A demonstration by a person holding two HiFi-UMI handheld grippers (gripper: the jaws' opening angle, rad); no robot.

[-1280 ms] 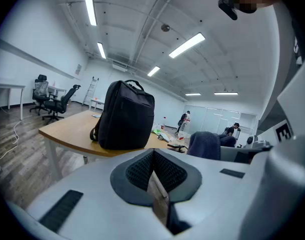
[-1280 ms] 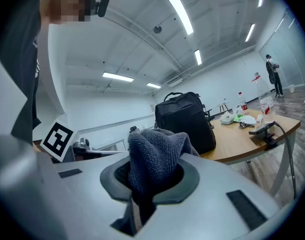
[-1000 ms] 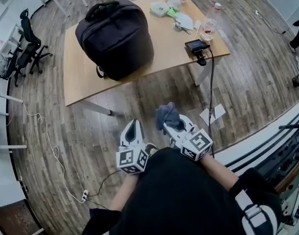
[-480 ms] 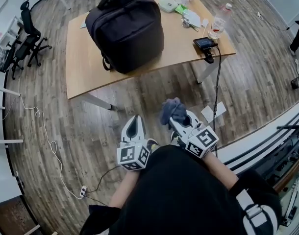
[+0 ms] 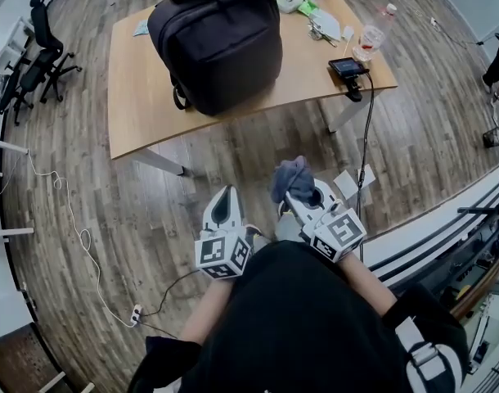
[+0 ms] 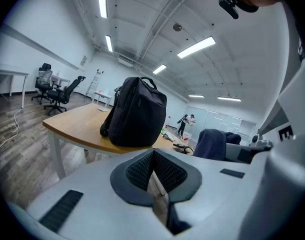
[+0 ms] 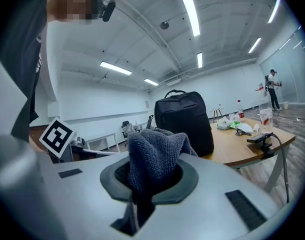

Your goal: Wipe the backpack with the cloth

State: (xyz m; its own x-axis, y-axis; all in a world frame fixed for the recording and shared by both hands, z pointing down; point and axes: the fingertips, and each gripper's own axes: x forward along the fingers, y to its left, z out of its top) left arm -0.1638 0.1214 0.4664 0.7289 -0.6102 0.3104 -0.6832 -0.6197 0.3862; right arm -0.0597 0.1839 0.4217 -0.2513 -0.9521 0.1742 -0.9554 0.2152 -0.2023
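A black backpack [image 5: 218,39] stands upright on the wooden table [image 5: 143,105], some way ahead of both grippers; it also shows in the left gripper view as the backpack [image 6: 137,114] and in the right gripper view as the backpack [image 7: 185,119]. My right gripper [image 5: 292,196] is shut on a bunched grey-blue cloth [image 5: 290,178], and the cloth [image 7: 155,159] sticks up from between its jaws. My left gripper [image 5: 225,210] is shut with nothing in it, its pads [image 6: 142,171] pressed together. Both are held close to my body above the floor.
The table's right end carries a plastic bottle [image 5: 372,31], a black device [image 5: 348,66] with a cable hanging to the floor, and small clutter [image 5: 319,19]. Office chairs [image 5: 24,64] stand at the left. A white cable [image 5: 78,236] runs across the wood floor.
The table and backpack have come nearer and now sit higher in the head view. Both grippers have edged forward together, the cloth still held in the right one.
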